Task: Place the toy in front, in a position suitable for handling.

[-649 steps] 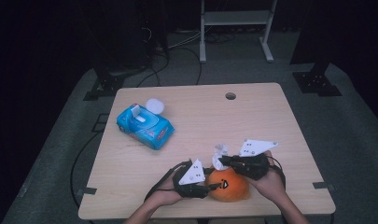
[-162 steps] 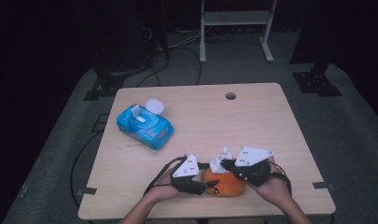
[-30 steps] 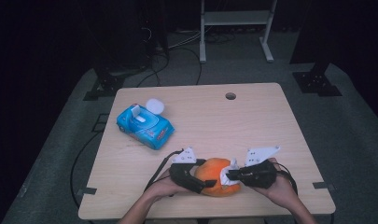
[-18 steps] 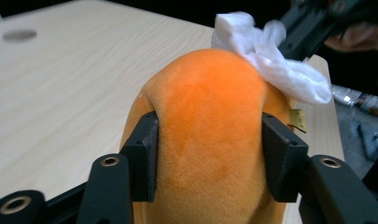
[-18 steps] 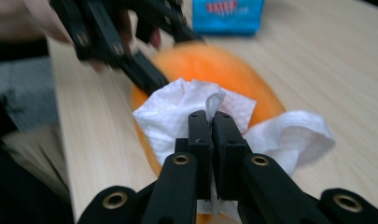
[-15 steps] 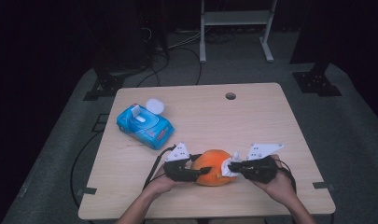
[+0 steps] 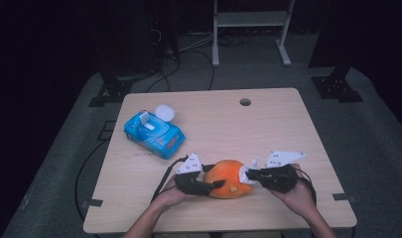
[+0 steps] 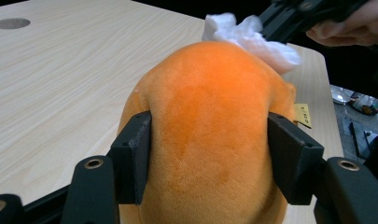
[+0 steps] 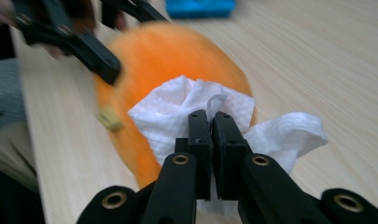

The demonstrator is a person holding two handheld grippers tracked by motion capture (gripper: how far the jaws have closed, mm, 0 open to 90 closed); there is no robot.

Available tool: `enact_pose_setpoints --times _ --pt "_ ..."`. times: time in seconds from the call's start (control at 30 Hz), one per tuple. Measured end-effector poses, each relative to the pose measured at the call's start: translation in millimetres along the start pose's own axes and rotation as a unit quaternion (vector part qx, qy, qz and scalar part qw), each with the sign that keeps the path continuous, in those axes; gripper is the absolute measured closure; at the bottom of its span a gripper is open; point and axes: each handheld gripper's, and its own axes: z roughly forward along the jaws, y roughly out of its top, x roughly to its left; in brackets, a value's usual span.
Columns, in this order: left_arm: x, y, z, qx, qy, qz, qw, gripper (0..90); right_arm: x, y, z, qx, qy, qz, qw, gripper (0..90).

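Note:
An orange plush toy (image 7: 228,178) lies near the table's front edge. My left gripper (image 7: 211,186) is shut on its left end. In the left gripper view both black pads (image 8: 135,154) press into the plush (image 8: 210,116). These jaws have just been opening a little, with the toy still squeezed between them. My right gripper (image 7: 249,174) is shut on a crumpled white wipe (image 7: 247,171) and holds it against the toy's right side. In the right gripper view the closed jaws (image 9: 210,116) pinch the wipe (image 9: 172,112) against the orange plush (image 9: 177,56).
A blue pack of wet wipes (image 7: 154,133) with its white lid (image 7: 165,112) flipped open lies at the table's left. A round cable hole (image 7: 245,102) sits near the far edge of the wooden table (image 7: 268,134). Cables and stand legs are on the floor beyond.
Over the last second the left gripper took a new hold on the toy's left end, and the toy shifted slightly away from the front edge. The right gripper with the wipe barely moved.

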Motion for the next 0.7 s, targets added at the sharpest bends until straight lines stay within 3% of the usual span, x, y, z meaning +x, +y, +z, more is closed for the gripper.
enact_pose_setpoints --times 0.07,0.17,0.23,0.37,0.43,0.57,0.67,0.7 --pt "-1.7 1.1 1.1 0.001 0.002 0.006 1.0 37.1 -4.3 -4.4 -3.9 0.001 -0.009 0.014 0.9999 86.4" --pt "-6.7 3.1 4.5 0.002 0.002 0.016 0.9999 36.6 -1.2 2.9 -10.0 -0.037 0.0 0.023 0.999 86.4" --pt "-10.0 4.4 6.1 0.004 0.0 0.023 0.9997 35.5 4.3 11.1 -8.8 -0.053 0.007 0.017 0.9984 86.3" --pt "-9.0 6.4 2.9 0.006 -0.01 0.018 0.9998 24.3 6.9 8.2 4.8 -0.024 0.015 0.005 0.9996 86.2" --pt "-7.1 8.0 -0.5 -0.001 -0.013 0.009 0.9999 20.1 4.1 4.8 3.7 -0.022 0.019 0.013 0.9995 86.1" --pt "-2.5 5.9 -4.1 0.014 -0.017 -0.003 0.9998 14.3 0.8 1.1 -1.3 -0.02 0.011 0.02 0.9995 86.1" --pt "-1.7 -0.5 -1.7 0.032 -0.023 -0.007 0.9992 13.9 -0.6 0.0 -2.3 -0.019 0.01 0.022 0.9995 86.1" --pt "-2.0 -1.4 -1.7 0.03 -0.025 -0.007 0.9992 19.3 -0.6 -0.1 -1.9 -0.019 0.011 0.022 0.9995 86.1"
